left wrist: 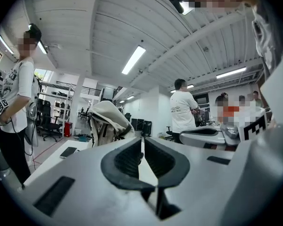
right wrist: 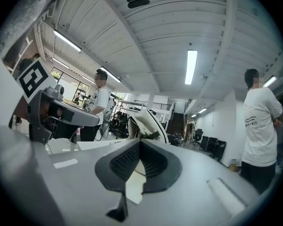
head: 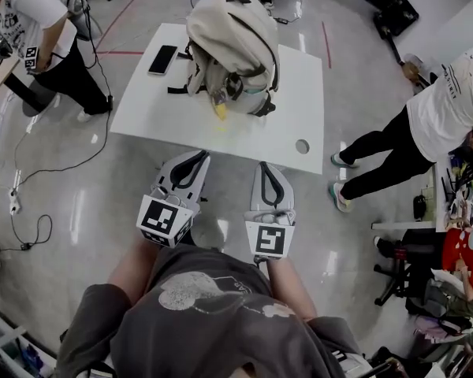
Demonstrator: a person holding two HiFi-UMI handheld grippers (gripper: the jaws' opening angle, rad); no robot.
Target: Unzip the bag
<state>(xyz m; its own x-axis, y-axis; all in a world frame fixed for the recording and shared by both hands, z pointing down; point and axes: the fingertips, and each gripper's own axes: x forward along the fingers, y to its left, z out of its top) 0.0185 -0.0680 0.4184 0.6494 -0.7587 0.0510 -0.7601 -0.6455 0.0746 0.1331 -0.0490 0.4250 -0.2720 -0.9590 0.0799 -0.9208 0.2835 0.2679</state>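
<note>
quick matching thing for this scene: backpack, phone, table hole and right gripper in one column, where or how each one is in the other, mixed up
1. backpack
2. phone
3. round hole
4. right gripper

a. near the right front corner of the table
b. short of the table, jaws together, nothing between them
c. standing upright on the middle of the table
d. lying flat on the table, left of the backpack in the head view

Pairs: 1-c, 2-d, 3-a, 4-b
</note>
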